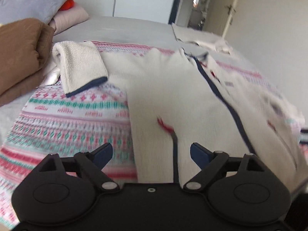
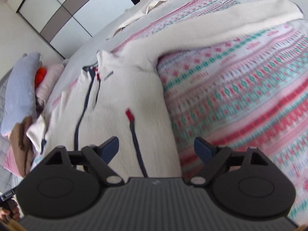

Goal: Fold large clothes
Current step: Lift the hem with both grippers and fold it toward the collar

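Note:
A cream fleece jacket (image 1: 173,88) with navy zip trim lies spread on a patterned blanket (image 1: 67,119) on the bed. Its left sleeve (image 1: 80,65) is folded over, navy cuff toward me. A pocket zip with a red pull (image 1: 164,125) shows on its front. My left gripper (image 1: 151,152) hovers open above the jacket's lower hem, nothing between its fingers. In the right wrist view the same jacket (image 2: 125,96) lies with its other sleeve (image 2: 221,21) stretched out to the right. My right gripper (image 2: 156,149) is open over the hem near the pocket zip (image 2: 134,130), holding nothing.
A brown folded quilt (image 1: 21,57) and grey-blue pillows (image 1: 34,0) lie at the bed's left. Another pale garment (image 1: 200,36) rests at the far edge of the grey sheet. A white wardrobe (image 1: 125,0) stands behind the bed, and a door (image 1: 231,9) at the right.

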Motion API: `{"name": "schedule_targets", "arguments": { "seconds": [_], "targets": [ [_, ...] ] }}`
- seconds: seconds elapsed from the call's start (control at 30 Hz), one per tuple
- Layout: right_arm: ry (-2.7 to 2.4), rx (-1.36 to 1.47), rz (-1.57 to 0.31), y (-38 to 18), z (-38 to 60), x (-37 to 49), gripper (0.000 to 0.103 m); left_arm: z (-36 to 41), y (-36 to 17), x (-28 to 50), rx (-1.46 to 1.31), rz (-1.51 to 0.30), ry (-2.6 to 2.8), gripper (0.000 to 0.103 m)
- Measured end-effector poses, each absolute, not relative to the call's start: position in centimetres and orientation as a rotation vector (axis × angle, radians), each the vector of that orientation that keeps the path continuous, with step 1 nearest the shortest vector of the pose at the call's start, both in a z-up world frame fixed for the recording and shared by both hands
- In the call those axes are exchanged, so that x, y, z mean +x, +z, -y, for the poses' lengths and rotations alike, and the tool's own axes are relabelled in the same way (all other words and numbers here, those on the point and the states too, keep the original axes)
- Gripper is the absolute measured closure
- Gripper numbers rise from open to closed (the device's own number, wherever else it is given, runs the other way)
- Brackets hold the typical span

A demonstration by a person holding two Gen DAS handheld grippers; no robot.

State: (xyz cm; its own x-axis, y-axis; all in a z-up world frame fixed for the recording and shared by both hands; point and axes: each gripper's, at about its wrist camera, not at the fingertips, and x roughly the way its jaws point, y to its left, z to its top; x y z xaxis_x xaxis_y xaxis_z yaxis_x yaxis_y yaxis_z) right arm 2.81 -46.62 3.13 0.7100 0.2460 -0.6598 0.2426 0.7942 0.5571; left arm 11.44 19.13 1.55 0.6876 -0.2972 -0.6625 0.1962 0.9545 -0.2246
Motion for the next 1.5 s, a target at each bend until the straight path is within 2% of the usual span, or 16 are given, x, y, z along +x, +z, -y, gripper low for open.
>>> {"name": "schedule_targets", "arguments": {
  "seconds": [0.37,0.43,0.47,0.5,0.53,0.6,0.67,0.77,0.9,0.93,1.0,1.07,1.17,1.3,1.4,1.5],
  "targets": [
    [-0.033,0.982,-0.680,-2.0,50.4,18.6,0.019,-22.1,-4.7,28.8,-0.600,-0.720,-0.077,0.023],
    [-0.053,1.004,-0.663,-3.0,50.6,20.6,0.027,-22.6,-5.8,30.7,-0.669,-0.706,-0.028,0.040],
    [-0.064,1.004,-0.653,-3.4,50.6,21.5,0.037,-22.7,-6.3,31.3,-0.692,-0.684,-0.011,0.045],
    [-0.071,1.000,-0.639,-3.8,50.5,22.4,0.052,-22.8,-6.5,31.8,-0.702,-0.660,0.003,0.057],
    [-0.080,0.992,-0.629,-4.1,50.4,23.1,0.060,-22.8,-6.5,32.2,-0.698,-0.642,0.025,0.072],
    [-0.146,0.900,-0.599,-3.6,49.9,23.7,0.090,-22.8,-6.2,32.1,-0.673,-0.596,0.074,0.090],
    [-0.210,0.771,-0.480,-2.1,49.3,22.8,0.094,-22.5,-5.4,30.4,-0.640,-0.497,0.120,0.091],
    [-0.339,0.678,-0.544,-3.5,49.3,23.6,0.094,-21.0,-6.7,30.5,-0.499,-0.571,0.209,0.091],
    [-0.339,0.545,-0.604,-2.7,47.4,23.6,0.087,-19.8,-4.7,30.9,-0.358,-0.646,0.235,0.079],
    [-0.326,0.523,-0.631,-2.2,47.3,23.5,0.080,-19.4,-3.6,30.8,-0.307,-0.678,0.215,0.075],
    [-0.318,0.485,-0.679,-0.7,47.3,22.4,0.049,-19.0,-1.9,30.4,-0.216,-0.729,0.171,0.060],
    [-0.272,0.468,-0.694,1.0,47.5,21.2,0.037,-18.4,-0.1,29.8,-0.125,-0.754,0.084,0.044],
    [-0.215,0.434,-0.705,3.6,47.1,20.3,0.035,-16.9,1.8,30.6,-0.033,-0.779,-0.036,0.036],
    [-0.146,0.327,-0.654,6.1,44.9,22.6,0.019,-13.9,3.0,34.7,0.135,-0.682,-0.188,0.026],
    [-0.114,0.237,-0.628,6.7,43.1,26.0,0.018,-13.4,1.5,39.6,0.291,-0.596,-0.230,0.025],
    [-0.037,0.125,-0.592,5.9,41.7,29.9,0.013,-13.7,-0.9,45.2,0.337,-0.659,-0.283,0.025]
  ]
}}
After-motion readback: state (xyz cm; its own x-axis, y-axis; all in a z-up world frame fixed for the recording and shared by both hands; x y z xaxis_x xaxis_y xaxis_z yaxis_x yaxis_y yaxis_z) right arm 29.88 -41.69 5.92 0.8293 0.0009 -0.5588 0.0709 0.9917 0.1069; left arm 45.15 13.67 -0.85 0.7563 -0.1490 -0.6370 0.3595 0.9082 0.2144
